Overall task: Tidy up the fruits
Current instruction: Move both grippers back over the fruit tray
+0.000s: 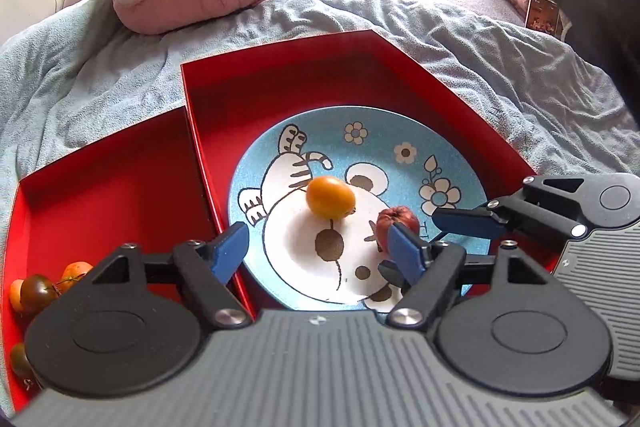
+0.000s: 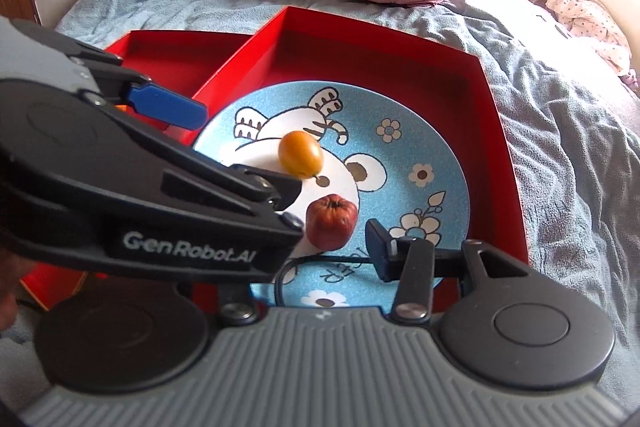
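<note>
Two fruits on the blue plate, both tools spread above it.

The orange fruit (image 1: 330, 203) and the wrinkled red fruit (image 1: 394, 227) lie apart on the plate (image 1: 460, 163) inside the red tray (image 1: 280, 83); the left tool (image 1: 320, 253) and the right tool (image 2: 336, 231) grip nothing.

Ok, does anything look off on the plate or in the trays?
Nothing spilled or broken. The red fruit is wrinkled and dented, unlike the smooth orange fruit beside it on the plate. A few fruits remain in the left tray.
</note>
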{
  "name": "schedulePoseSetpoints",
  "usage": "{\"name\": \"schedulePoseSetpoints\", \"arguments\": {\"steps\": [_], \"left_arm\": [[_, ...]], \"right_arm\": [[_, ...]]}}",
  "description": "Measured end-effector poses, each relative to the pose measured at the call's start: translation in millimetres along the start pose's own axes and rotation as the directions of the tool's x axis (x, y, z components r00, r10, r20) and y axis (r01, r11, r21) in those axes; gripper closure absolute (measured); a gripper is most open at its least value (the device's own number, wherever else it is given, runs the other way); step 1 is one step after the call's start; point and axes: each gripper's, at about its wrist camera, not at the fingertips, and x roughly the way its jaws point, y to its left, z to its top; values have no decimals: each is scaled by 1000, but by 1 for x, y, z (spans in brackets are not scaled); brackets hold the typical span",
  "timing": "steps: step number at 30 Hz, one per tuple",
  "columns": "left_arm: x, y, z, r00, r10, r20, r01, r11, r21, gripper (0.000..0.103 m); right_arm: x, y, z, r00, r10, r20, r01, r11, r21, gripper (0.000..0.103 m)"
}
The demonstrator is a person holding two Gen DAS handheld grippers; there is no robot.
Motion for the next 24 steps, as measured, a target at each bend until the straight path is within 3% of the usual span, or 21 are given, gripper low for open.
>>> {"name": "schedulePoseSetpoints", "arguments": {"steps": [6, 14, 18, 24], "left_arm": [[-34, 11, -12, 999, 13, 51, -12, 1000, -29, 22], [-73, 45, -31, 989, 125, 75, -114, 984, -140, 22], [-90, 70, -40, 972, 222, 75, -202, 957, -210, 22], [-105, 112, -59, 931, 364, 28, -338, 888, -311, 22]], "right_arm": [[-15, 10, 3, 999, 2, 41, -2, 1000, -19, 55], [-36, 31, 15, 994, 15, 104, -8, 998, -69, 55], [-45, 46, 22, 990, 42, 134, -29, 995, -99, 56], [-53, 78, 33, 982, 99, 160, -72, 984, -165, 56]]}}
